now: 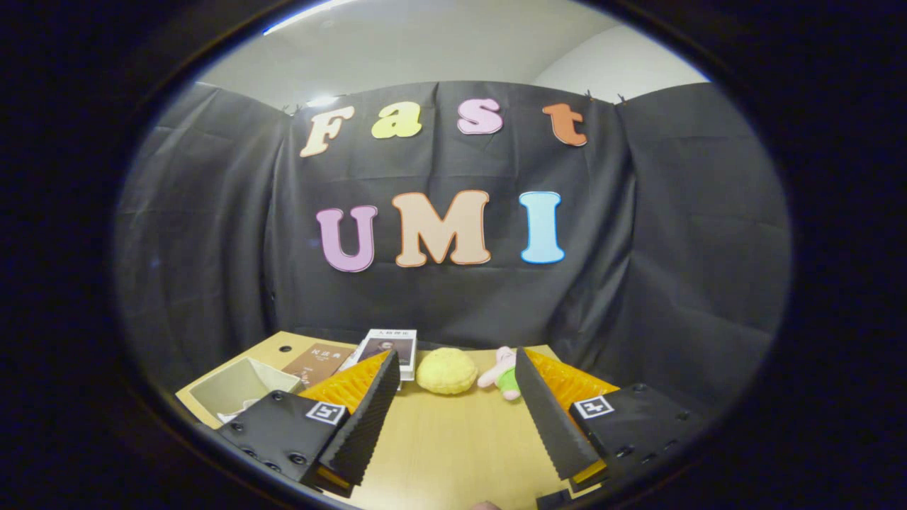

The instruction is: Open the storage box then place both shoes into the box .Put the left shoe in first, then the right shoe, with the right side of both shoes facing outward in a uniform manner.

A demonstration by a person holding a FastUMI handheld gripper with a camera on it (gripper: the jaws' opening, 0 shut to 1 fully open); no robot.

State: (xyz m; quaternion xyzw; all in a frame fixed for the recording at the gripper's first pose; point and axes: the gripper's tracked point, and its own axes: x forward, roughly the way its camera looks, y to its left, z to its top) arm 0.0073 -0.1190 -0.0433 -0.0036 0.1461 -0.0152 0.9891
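Observation:
My gripper (457,365) stands open above the wooden table (453,439), with nothing between its two black ribbed fingers (365,418). To the left of the left finger lies an open pale box (237,388), partly hidden behind the finger's mount; something light lies at its near corner. I cannot make out any shoes.
Just beyond the fingertips sit a yellow round plush (446,371) and a small pink and green toy (504,374). Two books (386,348) lie at the table's far edge, left of the plush. The black cloth wall rises right behind the table.

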